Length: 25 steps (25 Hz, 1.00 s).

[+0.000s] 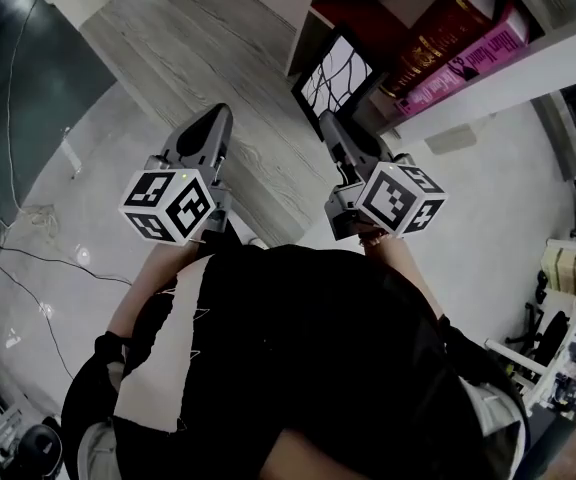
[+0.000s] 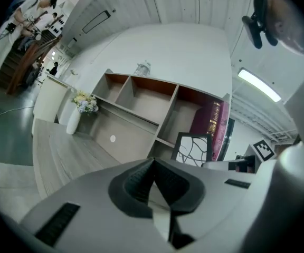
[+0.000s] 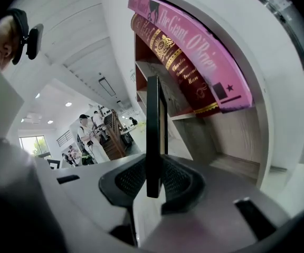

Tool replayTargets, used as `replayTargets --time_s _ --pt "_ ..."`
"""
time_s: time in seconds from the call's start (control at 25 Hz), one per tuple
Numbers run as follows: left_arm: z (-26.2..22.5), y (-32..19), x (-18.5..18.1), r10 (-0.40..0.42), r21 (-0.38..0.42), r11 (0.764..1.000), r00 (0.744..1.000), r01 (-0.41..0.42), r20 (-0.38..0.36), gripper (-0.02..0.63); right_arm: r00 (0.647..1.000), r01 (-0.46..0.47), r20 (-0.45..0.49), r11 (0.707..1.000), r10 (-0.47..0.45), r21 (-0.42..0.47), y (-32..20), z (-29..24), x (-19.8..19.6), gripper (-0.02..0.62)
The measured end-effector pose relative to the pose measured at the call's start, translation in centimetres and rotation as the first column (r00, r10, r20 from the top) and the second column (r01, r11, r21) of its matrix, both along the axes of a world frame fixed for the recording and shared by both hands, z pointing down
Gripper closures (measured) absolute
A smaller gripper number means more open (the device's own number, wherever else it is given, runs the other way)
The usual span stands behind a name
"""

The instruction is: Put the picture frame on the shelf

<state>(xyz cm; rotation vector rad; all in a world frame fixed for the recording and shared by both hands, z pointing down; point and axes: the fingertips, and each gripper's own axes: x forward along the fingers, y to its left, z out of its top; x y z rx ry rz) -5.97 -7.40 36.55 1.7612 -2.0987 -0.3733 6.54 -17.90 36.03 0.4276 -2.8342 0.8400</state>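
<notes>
A pink book (image 3: pixel 194 51) with the spine title "The Giant, O'Brien" leans across the upper right of the right gripper view. It rests against a dark red book (image 3: pixel 179 75) whose gold lettering is too curved to read.

In the centre of that view, the right gripper (image 3: pixel 152 179) has its jaws clamped narrowly on the thin black edge of the picture frame (image 3: pixel 153 120).

In the head view, the frame stands upright at upper centre, showing black branching lines on white. It sits at the mouth of the wooden shelf (image 3: pixel 236 136), just beside the books; whether it rests on the board cannot be told.

At centre left of the head view, the left gripper (image 1: pixel 218 114) has its jaws pressed together, with nothing between them.
</notes>
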Motion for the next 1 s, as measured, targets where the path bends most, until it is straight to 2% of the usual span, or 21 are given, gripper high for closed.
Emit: replayTargets --time_s 0.36,0.64,1.0 --pt "1.4 -5.1 -0.8 0.190 -0.030 0.981 0.981 -0.191 -0.032 0.594 0.993 -0.120 -0.025 0.993 0.119 -0.024 -1.2 0.7 -0.5 0.518" --pt "-0.2 -8.5 -1.9 0.342 -0.018 0.939 0.939 -0.342 -0.017 0.594 0.972 -0.235 -0.008 0.972 0.235 -0.016 -2.2 -0.9 -1.6 0.518" --pt "-1.4 -11.8 -4.4 0.456 0.004 0.890 0.890 -0.456 -0.004 0.594 0.937 -0.347 0.034 0.938 0.347 -0.001 -4.0 -2.7 -3.8 0.518"
